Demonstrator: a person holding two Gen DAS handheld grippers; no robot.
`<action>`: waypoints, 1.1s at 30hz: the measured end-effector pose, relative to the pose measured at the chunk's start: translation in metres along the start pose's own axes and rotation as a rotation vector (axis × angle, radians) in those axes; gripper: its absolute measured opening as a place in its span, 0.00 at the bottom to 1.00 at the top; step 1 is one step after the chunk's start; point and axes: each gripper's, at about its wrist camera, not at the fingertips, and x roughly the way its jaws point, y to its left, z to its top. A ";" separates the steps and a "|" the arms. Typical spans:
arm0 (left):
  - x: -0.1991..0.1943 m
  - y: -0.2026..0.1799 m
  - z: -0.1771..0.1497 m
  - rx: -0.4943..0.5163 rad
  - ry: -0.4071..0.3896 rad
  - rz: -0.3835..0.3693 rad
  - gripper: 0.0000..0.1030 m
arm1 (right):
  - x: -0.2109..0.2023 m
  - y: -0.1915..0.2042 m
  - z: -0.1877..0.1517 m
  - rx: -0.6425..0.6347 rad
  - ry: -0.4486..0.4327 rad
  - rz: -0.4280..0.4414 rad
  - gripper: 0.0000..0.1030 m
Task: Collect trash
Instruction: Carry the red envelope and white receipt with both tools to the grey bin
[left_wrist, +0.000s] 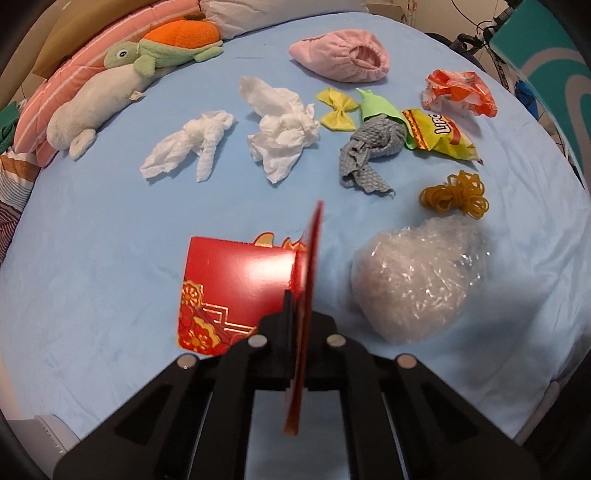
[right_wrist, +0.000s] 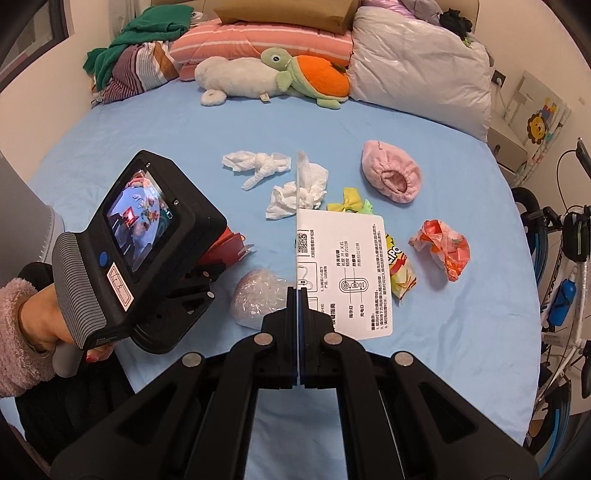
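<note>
My left gripper (left_wrist: 297, 314) is shut on a red envelope (left_wrist: 236, 288) with gold flowers, held above the blue bed sheet (left_wrist: 110, 258). My right gripper (right_wrist: 297, 295) is shut on a white instruction leaflet (right_wrist: 351, 273), held edge-on above the bed. On the sheet lie two crumpled white tissues (left_wrist: 284, 125), a yellow chip bag (left_wrist: 439, 133), an orange wrapper (left_wrist: 458, 92), a ball of clear plastic wrap (left_wrist: 417, 280), a bunch of rubber bands (left_wrist: 456, 194) and a grey cloth (left_wrist: 369, 151). The left gripper body also shows in the right wrist view (right_wrist: 140, 251).
A pink slipper (left_wrist: 343, 55), a yellow bow (left_wrist: 338, 109) and a green piece (left_wrist: 376, 105) lie among the trash. Plush toys (right_wrist: 273, 74), pillows and folded clothes line the bed's head. A bicycle (right_wrist: 565, 266) stands beside the bed on the right.
</note>
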 end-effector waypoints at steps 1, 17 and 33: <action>-0.004 0.000 0.000 0.002 -0.012 -0.002 0.02 | -0.001 0.000 0.000 0.001 -0.001 0.000 0.00; -0.130 0.024 -0.029 -0.066 -0.210 0.031 0.02 | -0.051 0.032 0.001 -0.038 -0.072 -0.006 0.00; -0.326 0.135 -0.167 -0.313 -0.402 0.227 0.02 | -0.144 0.186 0.031 -0.284 -0.250 0.199 0.00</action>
